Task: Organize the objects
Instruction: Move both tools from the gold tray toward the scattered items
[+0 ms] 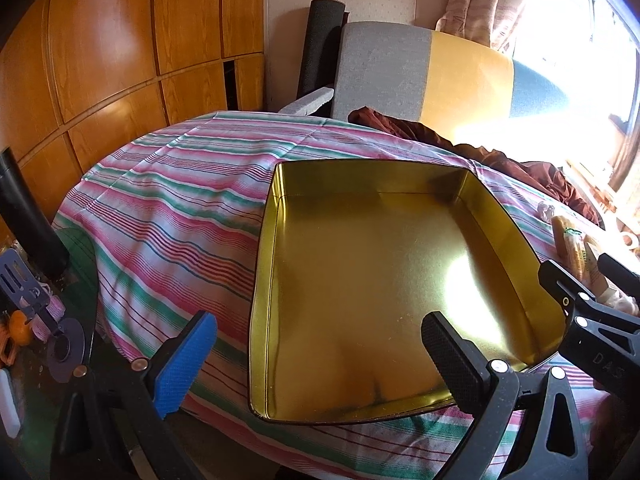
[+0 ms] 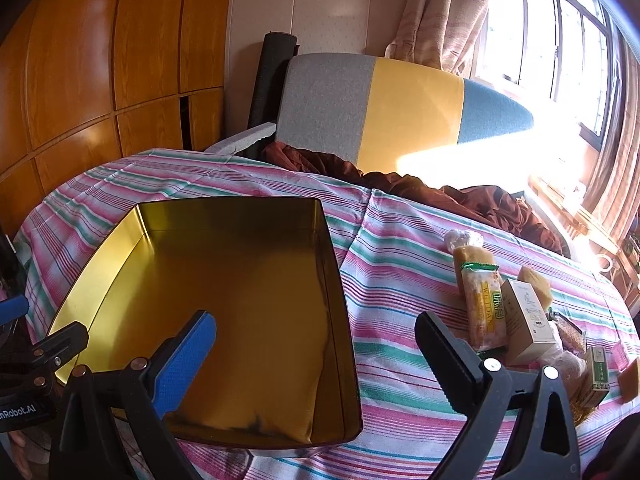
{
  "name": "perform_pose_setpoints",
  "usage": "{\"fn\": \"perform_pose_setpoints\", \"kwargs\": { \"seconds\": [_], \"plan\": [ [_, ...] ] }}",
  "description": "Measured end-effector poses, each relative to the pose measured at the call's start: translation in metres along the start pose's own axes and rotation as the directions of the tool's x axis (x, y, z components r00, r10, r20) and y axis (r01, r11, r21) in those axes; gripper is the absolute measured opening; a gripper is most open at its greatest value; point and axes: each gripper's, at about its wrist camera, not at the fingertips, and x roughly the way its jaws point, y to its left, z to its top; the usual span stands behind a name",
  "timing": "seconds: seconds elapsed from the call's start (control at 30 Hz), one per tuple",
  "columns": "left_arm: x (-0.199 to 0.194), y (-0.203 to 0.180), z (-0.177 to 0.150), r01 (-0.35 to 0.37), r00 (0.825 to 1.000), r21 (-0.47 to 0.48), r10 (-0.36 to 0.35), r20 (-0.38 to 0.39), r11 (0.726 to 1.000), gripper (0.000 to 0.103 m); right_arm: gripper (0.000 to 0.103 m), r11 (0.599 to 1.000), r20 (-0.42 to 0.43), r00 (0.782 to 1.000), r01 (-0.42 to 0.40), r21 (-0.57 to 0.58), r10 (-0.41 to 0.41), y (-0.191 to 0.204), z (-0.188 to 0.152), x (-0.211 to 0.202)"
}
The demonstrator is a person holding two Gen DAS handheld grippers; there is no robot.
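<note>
While both sets of jaws are spread wide with nothing in them, the left gripper (image 1: 320, 354) hangs over the empty gold tin (image 2: 224, 304) and the right gripper (image 2: 316, 354) straddles its right wall. Snacks (image 2: 480, 304) sit just right on the striped cloth (image 2: 400, 264). I'd grab the long packet first, across its narrow side.

Home bedroom, wooden wardrobe (image 2: 100, 60), striped bedsheet (image 2: 400, 248), curtained window (image 2: 552, 40)
</note>
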Motion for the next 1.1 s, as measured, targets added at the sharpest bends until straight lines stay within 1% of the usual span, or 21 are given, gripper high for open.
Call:
{"fn": "perform_pose_setpoints", "kwargs": {
  "seconds": [0.2, 0.3, 0.43, 0.57, 0.73, 0.83, 0.9, 0.97, 1.1],
  "plan": [
    [0.003, -0.004, 0.000, 0.019, 1.000, 0.015, -0.019, -0.013, 1.000, 0.103, 0.102, 1.000, -0.020, 1.000, 0.002, 0.007, -0.002, -0.010, 0.004, 0.002],
    [0.002, -0.008, 0.002, 0.027, 1.000, 0.033, -0.028, 0.003, 0.999, 0.103, 0.102, 1.000, -0.037, 0.999, 0.013, 0.010, -0.012, -0.023, 0.007, 0.005],
    [-0.002, -0.015, 0.009, 0.051, 0.998, 0.050, -0.053, 0.031, 0.997, 0.103, 0.102, 0.999, -0.049, 0.998, 0.047, 0.014, -0.046, -0.044, 0.013, 0.009],
    [-0.002, -0.025, 0.013, 0.063, 0.997, 0.075, -0.066, 0.036, 0.995, 0.103, 0.102, 0.996, -0.061, 0.995, 0.083, 0.026, -0.081, -0.068, 0.017, 0.011],
    [0.007, -0.032, 0.015, 0.086, 0.996, 0.077, -0.086, -0.005, 0.993, 0.103, 0.102, 0.992, -0.065, 0.991, 0.123, 0.033, -0.120, -0.091, 0.021, 0.008],
    [0.007, -0.037, 0.015, 0.101, 0.995, 0.089, -0.101, -0.005, 0.991, 0.103, 0.102, 0.989, -0.069, 0.987, 0.149, 0.020, -0.147, -0.104, 0.023, 0.009],
    [0.005, -0.043, 0.016, 0.100, 0.995, 0.113, -0.100, 0.001, 0.989, 0.103, 0.102, 0.987, -0.073, 0.985, 0.158, 0.007, -0.157, -0.115, 0.024, 0.009],
    [0.004, -0.048, 0.017, 0.094, 0.995, 0.136, -0.097, 0.010, 0.986, 0.103, 0.102, 0.983, -0.072, 0.981, 0.182, -0.004, -0.182, -0.129, 0.027, 0.010],
    [-0.001, -0.058, 0.021, 0.117, 0.992, 0.163, -0.122, 0.022, 0.980, 0.103, 0.102, 0.969, -0.040, 0.968, 0.248, 0.007, -0.247, -0.169, 0.031, 0.013]
  ]
}}
